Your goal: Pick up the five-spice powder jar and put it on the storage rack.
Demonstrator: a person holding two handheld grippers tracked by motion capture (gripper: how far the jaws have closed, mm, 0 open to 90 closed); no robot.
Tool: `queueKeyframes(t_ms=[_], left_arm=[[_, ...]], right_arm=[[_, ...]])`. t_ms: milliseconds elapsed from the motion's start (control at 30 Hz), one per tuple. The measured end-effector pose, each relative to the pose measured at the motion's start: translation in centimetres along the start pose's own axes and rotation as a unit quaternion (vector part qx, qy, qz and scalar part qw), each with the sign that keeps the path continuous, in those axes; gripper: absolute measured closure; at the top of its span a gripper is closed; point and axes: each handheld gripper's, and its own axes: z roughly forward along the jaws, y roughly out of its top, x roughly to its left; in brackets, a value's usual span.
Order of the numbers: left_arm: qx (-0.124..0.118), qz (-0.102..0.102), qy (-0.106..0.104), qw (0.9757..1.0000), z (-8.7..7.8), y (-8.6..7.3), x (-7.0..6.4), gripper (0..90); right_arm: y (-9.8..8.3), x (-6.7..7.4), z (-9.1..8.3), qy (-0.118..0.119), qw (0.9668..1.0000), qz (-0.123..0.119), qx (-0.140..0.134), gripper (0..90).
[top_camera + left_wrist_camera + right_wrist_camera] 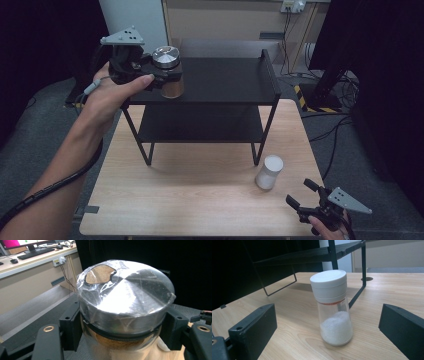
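Nearest, the right gripper (303, 194) waits at the table's front corner, jaws spread wide toward the white-capped shaker (332, 307) standing upright on the wooden table (200, 190). Further back, the left gripper (165, 75) pinches the steel-lidded jar (125, 305) at the black shelf's (225, 80) top left corner. Risk: that lid's plastic film looks slippery, so a loose squeeze could drop it off the edge. Beyond, a dim room with cables.
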Motion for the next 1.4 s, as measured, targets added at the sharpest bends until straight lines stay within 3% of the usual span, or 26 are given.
queueKeyframes(t_ms=[1400], left_arm=[[0.014,-0.026,0.024,0.9993,2.3,-1.2,1.8,29.8]], right_arm=[[-0.3,-0.3,0.0,0.000,1.0000,0.007,0.004,2.1]])
